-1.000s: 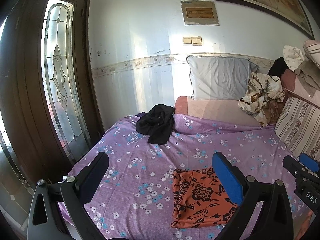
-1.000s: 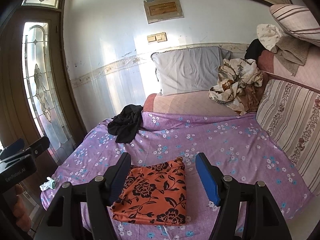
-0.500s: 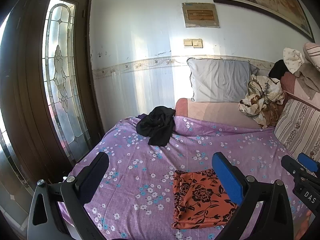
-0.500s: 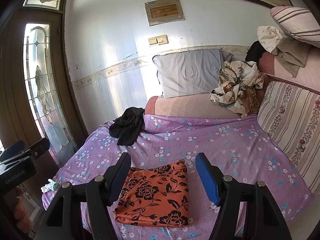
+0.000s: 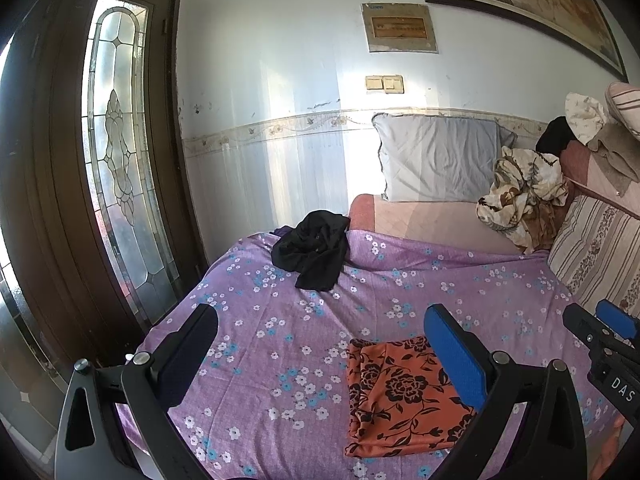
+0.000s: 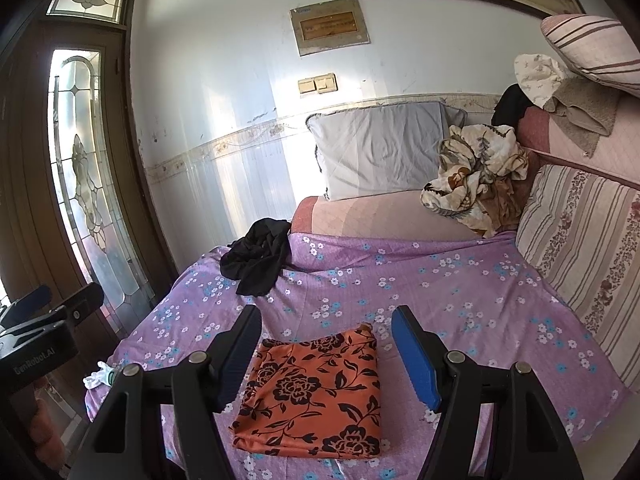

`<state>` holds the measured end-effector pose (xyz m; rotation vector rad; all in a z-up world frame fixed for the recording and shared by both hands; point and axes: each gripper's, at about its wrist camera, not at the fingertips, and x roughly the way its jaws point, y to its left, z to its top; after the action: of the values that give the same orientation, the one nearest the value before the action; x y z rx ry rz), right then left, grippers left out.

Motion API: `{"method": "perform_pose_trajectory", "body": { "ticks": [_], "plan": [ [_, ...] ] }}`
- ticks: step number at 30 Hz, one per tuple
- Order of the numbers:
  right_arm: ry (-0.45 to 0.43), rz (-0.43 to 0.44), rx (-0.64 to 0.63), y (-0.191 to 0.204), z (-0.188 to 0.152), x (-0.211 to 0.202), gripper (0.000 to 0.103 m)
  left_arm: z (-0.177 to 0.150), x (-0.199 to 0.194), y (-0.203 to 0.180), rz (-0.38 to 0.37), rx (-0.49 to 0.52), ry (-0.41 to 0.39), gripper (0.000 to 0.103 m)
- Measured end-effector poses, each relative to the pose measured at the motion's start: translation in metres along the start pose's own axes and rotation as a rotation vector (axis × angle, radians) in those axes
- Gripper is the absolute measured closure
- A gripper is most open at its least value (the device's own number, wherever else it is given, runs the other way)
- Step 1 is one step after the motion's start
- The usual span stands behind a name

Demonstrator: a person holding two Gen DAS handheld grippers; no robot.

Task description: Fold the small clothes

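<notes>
While both tongs, left (image 5: pixel 320 356) and right (image 6: pixel 326 354), hang apart, empty | orange black-flowered cloth (image 6: pixel 316 394) lies folded on bed (image 6: pixel 460 284) | crumpled black garment (image 6: pixel 258 260) left unfolded

The orange cloth (image 6: pixel 316 396) with the black flower print is looking smooth and a bit silky, catching a slight sheen. The purple bedsheet (image 6: pixel 420 280) is reading as matt woven cotton, lightly wrinkled. The black garment (image 6: pixel 256 258) is sitting there as soft, dull, crumpled fabric. Both the right gripper (image 6: pixel 324 354) and the left gripper (image 5: pixel 320 356) are showing matt black plastic frames with blue rubbery-looking pads and shiny metal screw heads. The door (image 5: pixel 48 200) is showing dark glossy wood around textured leaded glass.
</notes>
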<state>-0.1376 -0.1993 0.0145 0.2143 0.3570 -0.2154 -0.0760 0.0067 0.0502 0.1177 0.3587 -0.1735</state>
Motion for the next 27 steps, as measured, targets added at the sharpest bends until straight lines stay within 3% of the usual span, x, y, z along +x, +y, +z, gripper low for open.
{"method": "perform_pose_trajectory", "body": {
  "ticks": [27],
  "plan": [
    [-0.009, -0.005, -0.016, 0.0038, 0.0006, 0.0024, 0.032, -0.0012, 0.0016, 0.0022, -0.018, 0.015, -0.004, 0.0]
  ]
}}
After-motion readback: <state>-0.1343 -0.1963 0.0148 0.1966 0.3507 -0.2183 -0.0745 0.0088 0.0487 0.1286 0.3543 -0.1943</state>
